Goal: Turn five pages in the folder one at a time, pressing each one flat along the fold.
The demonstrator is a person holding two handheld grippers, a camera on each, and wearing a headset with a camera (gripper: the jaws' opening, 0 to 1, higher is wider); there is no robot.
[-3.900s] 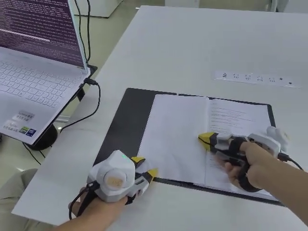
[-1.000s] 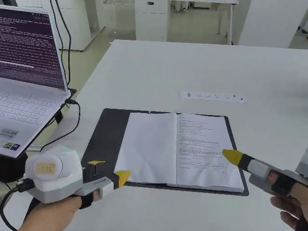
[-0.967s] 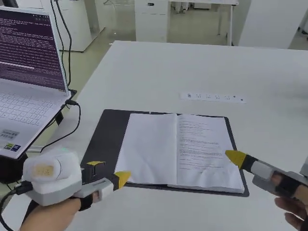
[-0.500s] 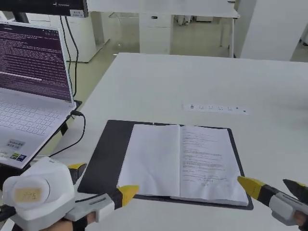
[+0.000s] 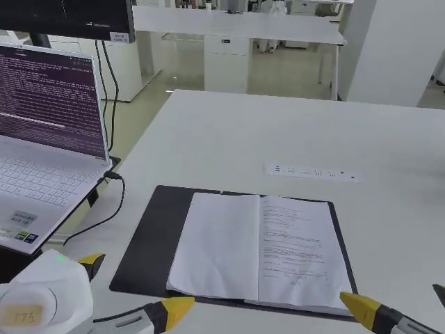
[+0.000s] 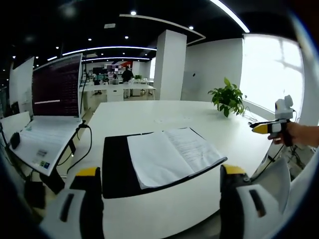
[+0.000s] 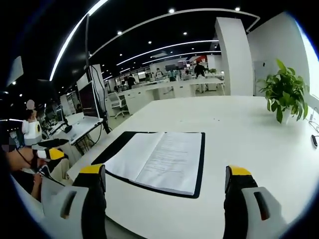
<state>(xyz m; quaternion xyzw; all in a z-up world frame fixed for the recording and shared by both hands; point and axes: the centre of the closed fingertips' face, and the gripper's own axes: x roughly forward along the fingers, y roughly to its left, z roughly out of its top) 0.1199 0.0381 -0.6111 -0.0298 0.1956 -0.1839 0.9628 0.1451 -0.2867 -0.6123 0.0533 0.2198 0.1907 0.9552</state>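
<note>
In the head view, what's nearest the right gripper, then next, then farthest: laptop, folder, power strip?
1. Folder, just left of the right gripper.
2. Power strip, beyond the folder.
3. Laptop, at the far left.

An open-plan office. A long white surface (image 5: 278, 132) carries a laptop (image 5: 42, 139) showing lines of terminal text, a dark monitor (image 5: 66, 14) behind it, a white power strip (image 5: 313, 172) and a black folder (image 5: 240, 252) of printed pages. Further rows of white desks (image 7: 174, 87) and a low cabinet (image 5: 226, 62) stand beyond, with an office chair (image 7: 118, 103) nearby. Strip lights (image 6: 230, 16) run across a dark ceiling, a square white column (image 6: 169, 64) rises mid-floor, and a potted plant (image 6: 228, 97) sits by a big bright window (image 6: 264, 69).
</note>
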